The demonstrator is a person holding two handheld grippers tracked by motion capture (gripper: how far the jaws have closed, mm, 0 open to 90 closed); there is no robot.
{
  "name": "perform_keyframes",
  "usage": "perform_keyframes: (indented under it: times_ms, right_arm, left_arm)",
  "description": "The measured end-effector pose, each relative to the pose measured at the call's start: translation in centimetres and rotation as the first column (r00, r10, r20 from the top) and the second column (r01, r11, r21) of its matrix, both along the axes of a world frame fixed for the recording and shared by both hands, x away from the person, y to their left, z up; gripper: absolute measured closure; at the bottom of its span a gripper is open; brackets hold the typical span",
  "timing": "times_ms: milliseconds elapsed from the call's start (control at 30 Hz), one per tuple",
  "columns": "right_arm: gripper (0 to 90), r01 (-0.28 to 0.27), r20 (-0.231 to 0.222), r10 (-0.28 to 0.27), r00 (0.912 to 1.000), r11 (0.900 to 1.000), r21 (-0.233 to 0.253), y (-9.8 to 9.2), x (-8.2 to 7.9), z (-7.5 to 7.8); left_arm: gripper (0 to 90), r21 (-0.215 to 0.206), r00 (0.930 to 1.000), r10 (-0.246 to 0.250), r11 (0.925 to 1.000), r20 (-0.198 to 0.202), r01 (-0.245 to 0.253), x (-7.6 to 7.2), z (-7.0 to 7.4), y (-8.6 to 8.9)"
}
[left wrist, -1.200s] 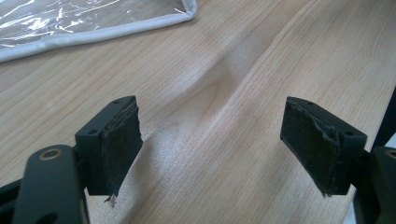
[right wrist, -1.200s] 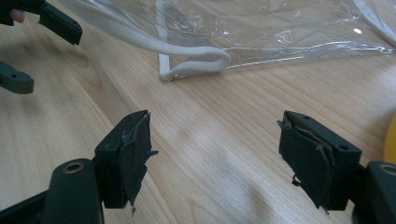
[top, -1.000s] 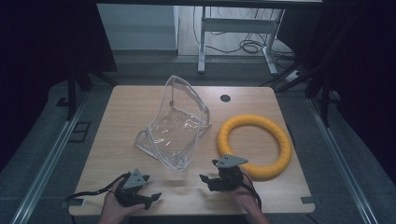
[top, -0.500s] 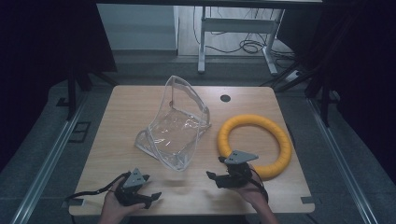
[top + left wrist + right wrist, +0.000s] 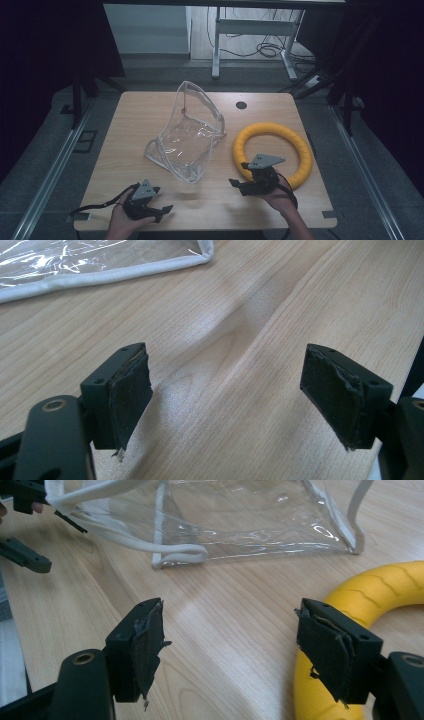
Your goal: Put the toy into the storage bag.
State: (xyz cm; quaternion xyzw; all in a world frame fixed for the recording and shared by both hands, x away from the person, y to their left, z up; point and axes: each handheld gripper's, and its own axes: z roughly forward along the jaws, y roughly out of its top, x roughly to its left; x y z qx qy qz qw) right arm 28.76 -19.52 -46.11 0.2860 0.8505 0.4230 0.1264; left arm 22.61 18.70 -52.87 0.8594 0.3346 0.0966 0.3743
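A clear plastic bag with white trim stands open in the middle of the wooden table. To its right lies a yellow foam ring. My right gripper is open at the ring's near left edge. In the right gripper view, my right gripper has one jaw over the ring and the bag ahead of it. My left gripper is open and empty near the front left edge. In the left gripper view, my left gripper sits over bare wood with the bag's trimmed edge beyond it.
A black round hole sits near the table's far edge. The left gripper's jaws appear at the far left of the right gripper view. Behind the table stand a white desk frame and floor cables.
My right gripper has moved right, up to the yellow ring's near edge. The left gripper, the bag and the ring have stayed in place.
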Motion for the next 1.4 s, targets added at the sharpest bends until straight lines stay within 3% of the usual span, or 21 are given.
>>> perform_keyframes:
  times_ms: [433, 633, 733, 867, 1067, 1100, 1300, 1367, 1400]
  right_arm:
    - [27.3, 0.006, -0.039, -0.010, 0.9992, 0.995, -0.101, -1.9, 1.4, 1.2]
    - [26.5, -0.006, -0.088, -0.011, 0.9960, 0.980, -0.199, -2.7, 2.4, 1.4]
    - [26.3, -0.015, -0.109, -0.009, 0.9940, 0.977, -0.214, -2.7, 2.6, 1.4]
    - [26.6, -0.028, -0.131, -0.009, 0.9913, 0.962, -0.272, -2.8, 2.9, 1.2]
    - [27.1, -0.040, -0.162, -0.013, 0.9867, 0.947, -0.319, -2.9, 3.6, 0.5]
    - [27.2, -0.054, -0.179, -0.010, 0.9837, 0.936, -0.348, -2.9, 3.8, 0.0]
    - [27.2, -0.092, -0.224, -0.006, 0.9745, 0.901, -0.424, -2.8, 4.2, -0.9]
    - [27.2, -0.096, -0.232, -0.007, 0.9727, 0.898, -0.430, -2.8, 4.2, -1.0]
    - [27.3, -0.109, -0.239, -0.002, 0.9709, 0.885, -0.453, -3.0, 4.3, -1.2]
  left_arm:
    - [20.1, -0.006, 1.0000, 0.001, 1.0000, -0.010, -0.001, 0.2, -0.1, -0.1]
    - [20.1, -0.005, 0.9999, 0.002, 1.0000, -0.010, -0.002, 0.2, -0.1, -0.1]
    - [20.1, -0.006, 0.9999, 0.002, 1.0000, -0.011, -0.002, 0.2, -0.1, -0.1]
    - [20.1, -0.005, 0.9999, 0.003, 1.0000, -0.011, -0.003, 0.2, 0.0, -0.1]
    - [20.1, -0.004, 0.9999, 0.000, 1.0000, -0.015, 0.000, 0.2, -0.1, -0.2]
    - [20.1, 0.000, 0.9999, -0.004, 1.0000, -0.016, 0.004, 0.1, -0.2, -0.2]
    - [20.1, 0.000, 0.9999, -0.003, 1.0000, -0.014, 0.003, 0.1, -0.2, -0.1]
    - [20.1, 0.000, 0.9999, -0.004, 1.0000, -0.014, 0.004, 0.1, -0.2, -0.1]
    - [20.1, 0.000, 0.9999, -0.005, 1.0000, -0.015, 0.005, 0.1, -0.2, -0.2]
